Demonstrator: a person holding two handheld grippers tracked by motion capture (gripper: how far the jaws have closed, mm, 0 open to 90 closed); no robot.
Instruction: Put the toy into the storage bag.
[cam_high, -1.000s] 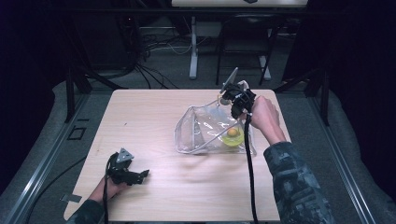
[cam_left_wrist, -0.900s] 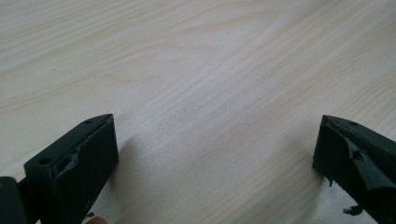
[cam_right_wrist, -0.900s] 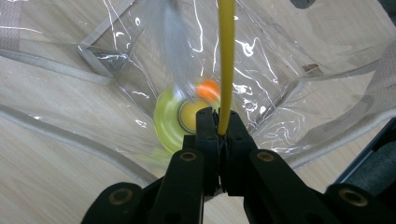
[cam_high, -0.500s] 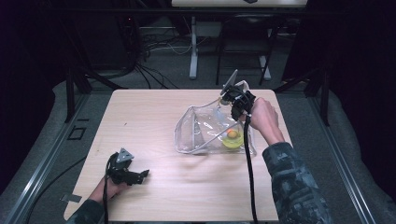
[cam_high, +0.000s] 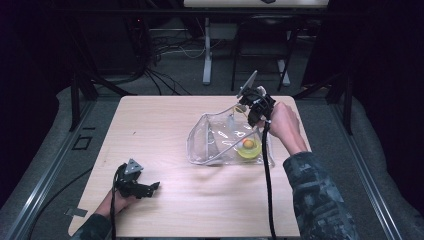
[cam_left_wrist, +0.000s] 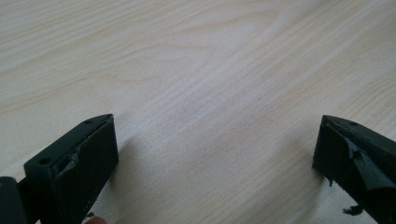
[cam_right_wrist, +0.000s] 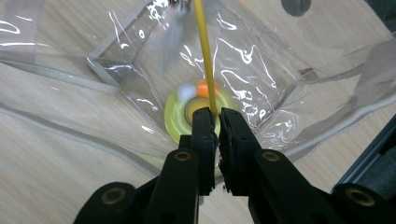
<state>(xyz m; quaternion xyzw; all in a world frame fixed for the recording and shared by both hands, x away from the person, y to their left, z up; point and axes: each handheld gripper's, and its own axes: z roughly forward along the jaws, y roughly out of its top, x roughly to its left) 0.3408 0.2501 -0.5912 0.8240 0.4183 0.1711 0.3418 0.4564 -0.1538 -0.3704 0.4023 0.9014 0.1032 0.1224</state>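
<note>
A clear plastic bag (cam_high: 227, 142) lies on the right half of the pale wood desk (cam_high: 165, 120), its glossy, crinkled film catching highlights and its edges bound with a stiffer, translucent seam. Inside, toward its right end, sits a round yellow-green disc (cam_high: 248, 149) with a small orange piece (cam_high: 247, 143) on it; what these are exactly is hard to tell.

The right gripper (cam_right_wrist: 215, 122) hangs over the bag's far right corner, pointing down into it. Its jaws are nearly closed, pinched on a thin yellow cord (cam_right_wrist: 205, 51) that runs up and away from the tips toward the bag's far side. The step in hand looks like pulling or lifting this cord, perhaps to work the bag's closure or draw something out; the next move likely calls for a steady pull with the grip kept firm, since the cord is thin and smooth.

The left gripper (cam_high: 134, 182) rests at the near left of the desk, jaws wide apart and empty over bare wood grain.
</note>
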